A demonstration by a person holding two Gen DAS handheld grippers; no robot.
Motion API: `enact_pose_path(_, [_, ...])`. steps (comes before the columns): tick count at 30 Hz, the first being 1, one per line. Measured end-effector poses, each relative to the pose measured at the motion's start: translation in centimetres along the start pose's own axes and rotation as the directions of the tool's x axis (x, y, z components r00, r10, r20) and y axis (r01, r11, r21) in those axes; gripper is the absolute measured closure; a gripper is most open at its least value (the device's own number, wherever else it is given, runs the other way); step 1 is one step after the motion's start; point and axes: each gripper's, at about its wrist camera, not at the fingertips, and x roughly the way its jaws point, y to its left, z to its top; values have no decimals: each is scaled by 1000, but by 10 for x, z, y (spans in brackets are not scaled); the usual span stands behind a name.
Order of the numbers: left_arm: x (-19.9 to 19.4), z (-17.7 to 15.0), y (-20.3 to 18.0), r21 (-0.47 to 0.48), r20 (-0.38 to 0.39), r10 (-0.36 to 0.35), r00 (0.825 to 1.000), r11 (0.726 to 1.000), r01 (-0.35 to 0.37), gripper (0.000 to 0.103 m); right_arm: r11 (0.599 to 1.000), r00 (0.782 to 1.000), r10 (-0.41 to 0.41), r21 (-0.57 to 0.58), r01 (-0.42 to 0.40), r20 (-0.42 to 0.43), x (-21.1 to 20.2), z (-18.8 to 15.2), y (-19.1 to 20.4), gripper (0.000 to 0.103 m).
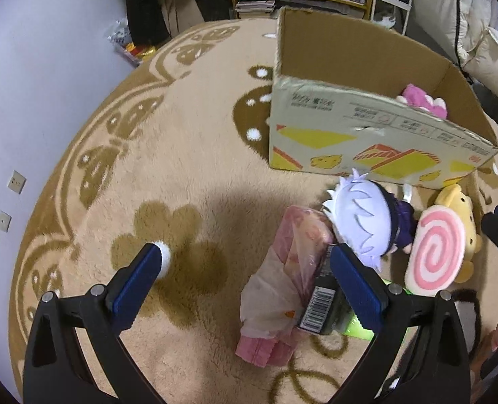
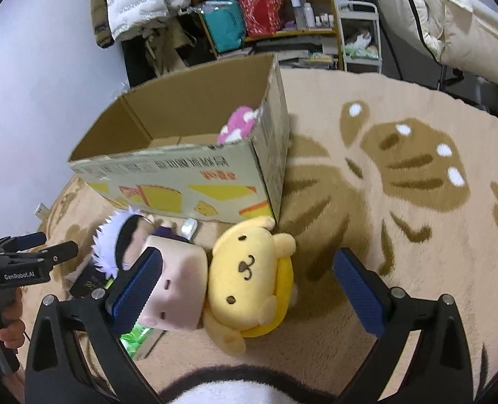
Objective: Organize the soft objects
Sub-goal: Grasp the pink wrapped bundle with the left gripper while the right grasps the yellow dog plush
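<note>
An open cardboard box stands on the rug with a pink plush inside; the box also shows in the right wrist view with the pink plush. In front of it lie a white-haired doll, a pink swirl cushion, a yellow dog plush, a beige cube plush and a pink plastic bag. My left gripper is open and empty above the bag. My right gripper is open, its fingers either side of the yellow dog and cube.
A dark barcoded packet lies by the bag, with a green item under the cube plush. A black-and-white furry object lies at the near edge. Shelves, hanging coats and bedding stand beyond the round rug.
</note>
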Motion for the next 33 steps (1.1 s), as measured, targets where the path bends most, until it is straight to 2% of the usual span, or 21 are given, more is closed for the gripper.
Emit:
enact_pose_path(4, [14, 2, 5, -23, -40, 1, 999, 1000, -2, 3, 999, 999, -28, -22, 28, -22, 10, 0, 0, 0])
enact_pose_path(9, [25, 1, 8, -38, -80, -9, 997, 999, 6, 3, 1000, 999, -30, 5, 30, -43, 18, 0, -6, 3])
enact_pose_path(12, [30, 1, 10, -45, -95, -10, 995, 999, 6, 3, 999, 997, -42, 17, 43, -70, 25, -1, -11, 14])
enact_pose_path(22, [47, 1, 11, -40, -153, -8, 988, 999, 2, 3, 997, 995, -14, 75, 22, -95, 34, -3, -22, 14])
enact_pose_path(28, [51, 2, 9, -37, -162, -35, 986, 999, 29, 3, 996, 994, 0, 92, 10, -109, 35, -3, -23, 14])
enact_pose_path(33, [53, 1, -2, -22, -175, -86, 981, 996, 83, 3, 993, 992, 23, 120, -8, -123, 40, -3, -26, 14])
